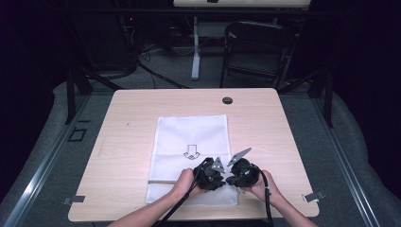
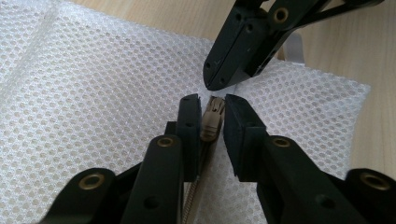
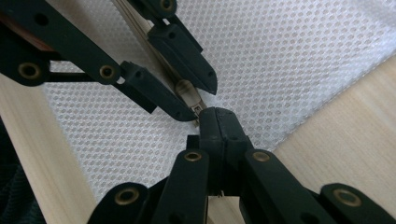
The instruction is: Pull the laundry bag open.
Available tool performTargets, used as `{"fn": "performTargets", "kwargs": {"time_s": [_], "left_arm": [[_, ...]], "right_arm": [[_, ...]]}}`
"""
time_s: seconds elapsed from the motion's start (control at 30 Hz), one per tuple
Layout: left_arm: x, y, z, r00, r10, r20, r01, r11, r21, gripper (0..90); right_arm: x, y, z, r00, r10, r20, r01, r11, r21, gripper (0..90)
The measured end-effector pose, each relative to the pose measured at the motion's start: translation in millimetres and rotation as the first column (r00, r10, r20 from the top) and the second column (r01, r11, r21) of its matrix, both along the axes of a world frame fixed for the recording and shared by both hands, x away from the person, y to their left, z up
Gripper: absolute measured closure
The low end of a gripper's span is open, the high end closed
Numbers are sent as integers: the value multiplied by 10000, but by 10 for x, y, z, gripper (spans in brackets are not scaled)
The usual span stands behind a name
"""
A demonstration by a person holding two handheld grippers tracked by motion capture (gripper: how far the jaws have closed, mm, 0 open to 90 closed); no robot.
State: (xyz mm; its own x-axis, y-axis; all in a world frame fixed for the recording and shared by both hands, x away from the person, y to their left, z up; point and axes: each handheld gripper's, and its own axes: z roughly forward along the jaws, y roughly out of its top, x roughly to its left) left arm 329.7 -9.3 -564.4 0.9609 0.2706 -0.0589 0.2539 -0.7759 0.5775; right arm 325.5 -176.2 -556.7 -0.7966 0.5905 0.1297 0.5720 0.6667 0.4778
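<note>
A white mesh bag (image 1: 189,137) lies flat on the wooden table (image 1: 132,109), a black arrow (image 1: 191,152) printed on it. Both grippers meet at its near right part. My left gripper (image 2: 212,100) is shut on the tan zipper pull (image 2: 211,121), one jaw on each side of it, and the zipper teeth run back under the jaws. My right gripper (image 3: 218,114) is shut on the mesh bag (image 3: 289,60) just beyond the pull (image 3: 187,91), tip to tip with the left gripper (image 3: 198,100). From above, the left gripper (image 1: 221,178) and right gripper (image 1: 231,176) sit side by side.
A black round grommet (image 1: 227,100) sits in the table's far edge. Metal clips (image 1: 73,200) (image 1: 313,196) stand at the front corners. A dark chair (image 1: 257,47) and a desk leg stand beyond the table. Bare wood flanks the bag on both sides.
</note>
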Motion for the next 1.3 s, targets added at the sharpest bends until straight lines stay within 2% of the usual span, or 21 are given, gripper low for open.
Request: {"fn": "performTargets", "kwargs": {"time_s": [0.03,0.1,0.13,0.17,0.37,0.47,0.5,0.53,0.63,1.03,1.3], "left_arm": [[-13,0,-2,9999,-32,98,32,10000,-20,803],[-13,-2,0,9999,-66,103,67,10000,-10,808],[-8,2,-4,10000,-41,37,42,10000,-67,808],[-3,7,-5,10000,-32,7,32,10000,-90,809],[9,17,3,9999,-45,-90,44,9999,-142,816],[11,19,4,9999,-39,-148,37,9999,-133,816],[11,18,4,9999,-45,-128,43,9999,-150,817],[11,18,5,9999,-58,-121,57,9999,-134,816],[17,22,12,9999,-111,-117,110,9998,-160,817],[23,25,24,9997,-223,-70,223,9997,-28,818],[46,71,31,9994,-207,-283,203,9997,-138,818]], "right_arm": [[2,1,-9,10000,16,-35,-16,10000,18,900],[24,-20,9,9996,210,-212,-215,9995,-251,900],[15,-16,2,9995,13,-304,-14,10000,-31,900],[11,-21,-20,9997,-102,-204,105,9998,168,900],[12,-19,-16,9998,68,-190,-67,10000,40,900],[24,-39,-28,9990,-132,-417,143,9995,279,900],[23,-38,-33,9976,-306,-627,341,9979,547,900],[37,-52,-32,9979,-248,-606,271,9989,377,900],[39,-44,-30,9983,-205,-550,222,9993,302,900],[40,-41,-30,9977,-268,-623,288,9991,312,900],[53,-47,-23,9973,-199,-709,214,9996,208,900]]}}
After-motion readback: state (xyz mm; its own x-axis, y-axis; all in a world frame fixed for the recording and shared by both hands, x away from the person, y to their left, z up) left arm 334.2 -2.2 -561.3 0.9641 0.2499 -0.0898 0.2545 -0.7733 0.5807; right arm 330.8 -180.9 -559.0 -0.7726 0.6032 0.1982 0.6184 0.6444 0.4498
